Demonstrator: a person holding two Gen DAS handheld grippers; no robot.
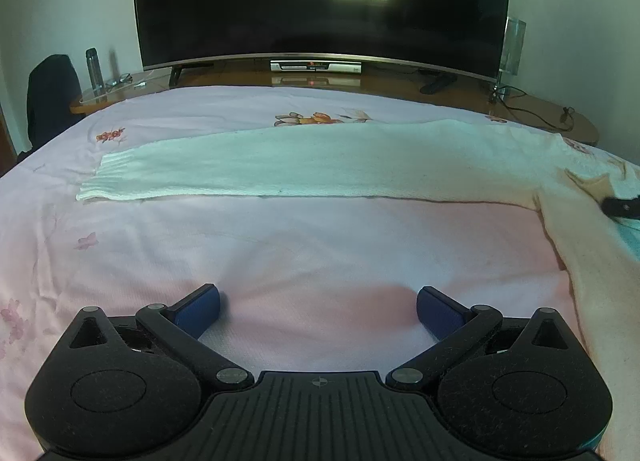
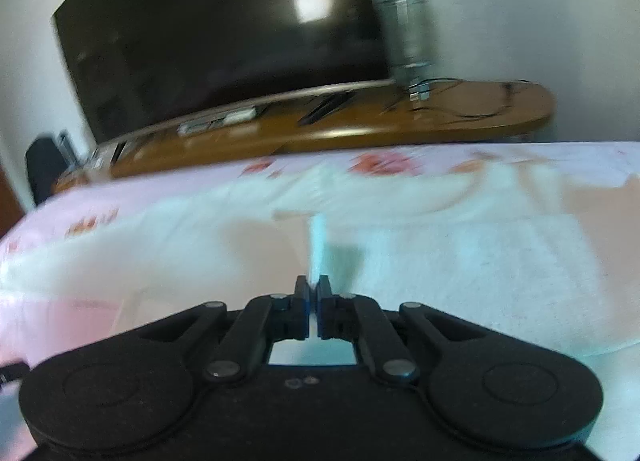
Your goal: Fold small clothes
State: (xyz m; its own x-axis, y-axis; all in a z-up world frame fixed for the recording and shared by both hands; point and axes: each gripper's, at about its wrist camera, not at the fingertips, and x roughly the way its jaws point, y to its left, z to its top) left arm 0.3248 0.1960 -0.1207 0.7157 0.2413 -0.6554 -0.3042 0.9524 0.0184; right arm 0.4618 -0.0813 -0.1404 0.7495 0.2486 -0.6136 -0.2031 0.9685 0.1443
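A white knit sweater [image 1: 304, 165] lies spread on the pink bedsheet [image 1: 280, 253], one long sleeve stretched to the left with its ribbed cuff [image 1: 100, 181] at the far left. My left gripper [image 1: 318, 311] is open and empty, low over bare sheet in front of the sleeve. My right gripper [image 2: 313, 293] is shut on a fold of the sweater [image 2: 318, 245] and holds it lifted over the sweater's body [image 2: 460, 261]. The right wrist view is blurred. The right gripper's tip shows in the left wrist view [image 1: 620, 205] at the right edge.
A large dark TV [image 1: 320, 1] stands on a wooden cabinet [image 1: 540, 109] just beyond the bed's far edge, with a set-top box [image 1: 316, 66], cables and a remote on it. A bottle [image 1: 93, 69] and a dark chair [image 1: 50, 97] are at far left.
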